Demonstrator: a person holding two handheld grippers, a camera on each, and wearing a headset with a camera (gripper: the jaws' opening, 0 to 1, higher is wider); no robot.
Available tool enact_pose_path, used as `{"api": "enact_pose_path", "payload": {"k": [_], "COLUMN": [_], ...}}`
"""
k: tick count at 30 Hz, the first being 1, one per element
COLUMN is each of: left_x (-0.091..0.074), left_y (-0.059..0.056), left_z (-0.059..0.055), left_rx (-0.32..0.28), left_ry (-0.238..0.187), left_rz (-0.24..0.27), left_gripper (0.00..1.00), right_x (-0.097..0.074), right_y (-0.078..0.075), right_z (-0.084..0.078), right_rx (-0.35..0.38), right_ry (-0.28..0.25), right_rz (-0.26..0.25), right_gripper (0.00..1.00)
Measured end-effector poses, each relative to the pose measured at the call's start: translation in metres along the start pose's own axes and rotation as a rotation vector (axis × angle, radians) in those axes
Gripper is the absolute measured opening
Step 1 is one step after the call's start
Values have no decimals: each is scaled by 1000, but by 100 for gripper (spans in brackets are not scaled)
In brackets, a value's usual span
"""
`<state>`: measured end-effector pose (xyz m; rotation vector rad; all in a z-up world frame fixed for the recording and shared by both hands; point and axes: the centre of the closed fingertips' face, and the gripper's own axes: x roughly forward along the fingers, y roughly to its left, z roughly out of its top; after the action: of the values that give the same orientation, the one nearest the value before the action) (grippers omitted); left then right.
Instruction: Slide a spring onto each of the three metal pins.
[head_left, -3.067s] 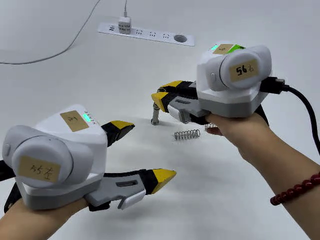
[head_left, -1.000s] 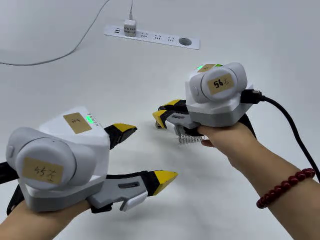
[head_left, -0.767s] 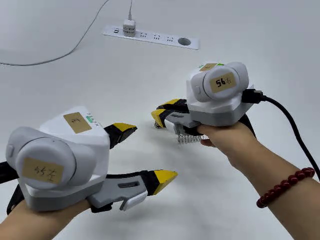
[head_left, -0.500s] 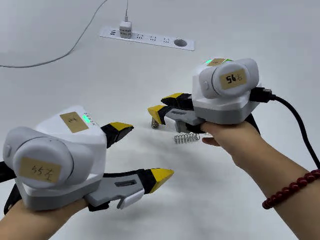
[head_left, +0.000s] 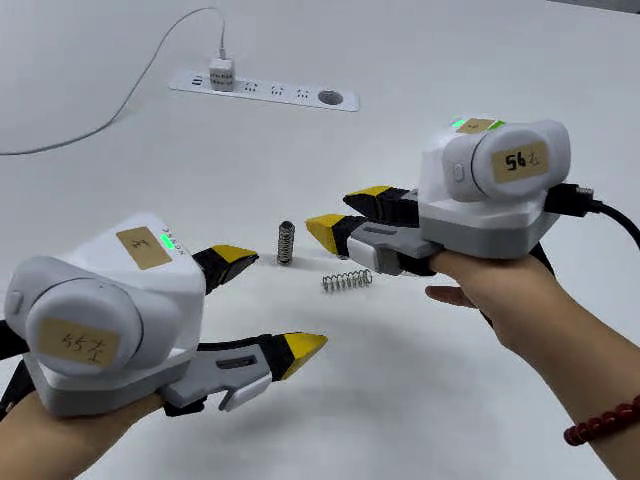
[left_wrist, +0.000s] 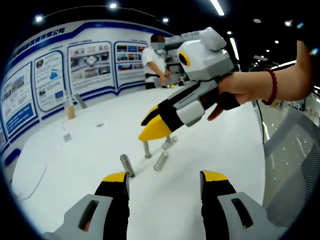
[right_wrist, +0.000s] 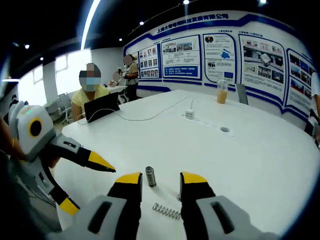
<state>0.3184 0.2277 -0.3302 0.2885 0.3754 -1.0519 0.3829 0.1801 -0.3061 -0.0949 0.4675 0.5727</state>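
Observation:
A short metal pin (head_left: 286, 242) stands upright on the white table (head_left: 420, 400) with a spring coiled around it. A loose spring (head_left: 346, 281) lies flat just to its right. My right gripper (head_left: 340, 212) hovers open a little right of and above the pin, holding nothing. My left gripper (head_left: 268, 300) is open at the lower left, its jaws wide apart and empty. In the left gripper view, the sprung pin (left_wrist: 126, 165), a bare pin (left_wrist: 146, 149) and the loose spring (left_wrist: 161, 160) lie ahead of my left gripper (left_wrist: 165, 177). The right gripper view has the sprung pin (right_wrist: 150, 176) between the jaws of my right gripper (right_wrist: 161, 179), above the loose spring (right_wrist: 166, 211).
A white power strip (head_left: 262, 88) with a plugged charger (head_left: 220, 73) and its cable lies at the table's far side. A cup with an orange drink (right_wrist: 222, 92) stands further off. A seated person with a laptop (right_wrist: 102, 106) is at the table's far end.
My right gripper has risen and drawn back to the right, away from the pin, which now stands free with a spring on it. The left gripper has stayed put. The head camera shifted.

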Motion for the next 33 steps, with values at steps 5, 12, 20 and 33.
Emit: {"api": "enact_pose_path", "payload": {"k": [5, 12, 20, 33], "left_x": [7, 19, 36, 66], "left_y": [4, 3, 0, 7], "left_z": [0, -2, -4, -16], "left_rx": [69, 142, 151, 120], "left_ry": [19, 45, 58, 101], "left_rz": [-5, -42, -83, -100], "left_gripper": [55, 48, 38, 29], "right_x": [-18, -37, -51, -64], "right_y": [-8, -16, -24, -28], "right_z": [-7, -16, -30, -53], "right_rx": [6, 21, 34, 55], "right_ry": [2, 2, 8, 31], "right_rz": [-17, -28, -34, -41], "right_gripper": [34, 36, 36, 36]}}
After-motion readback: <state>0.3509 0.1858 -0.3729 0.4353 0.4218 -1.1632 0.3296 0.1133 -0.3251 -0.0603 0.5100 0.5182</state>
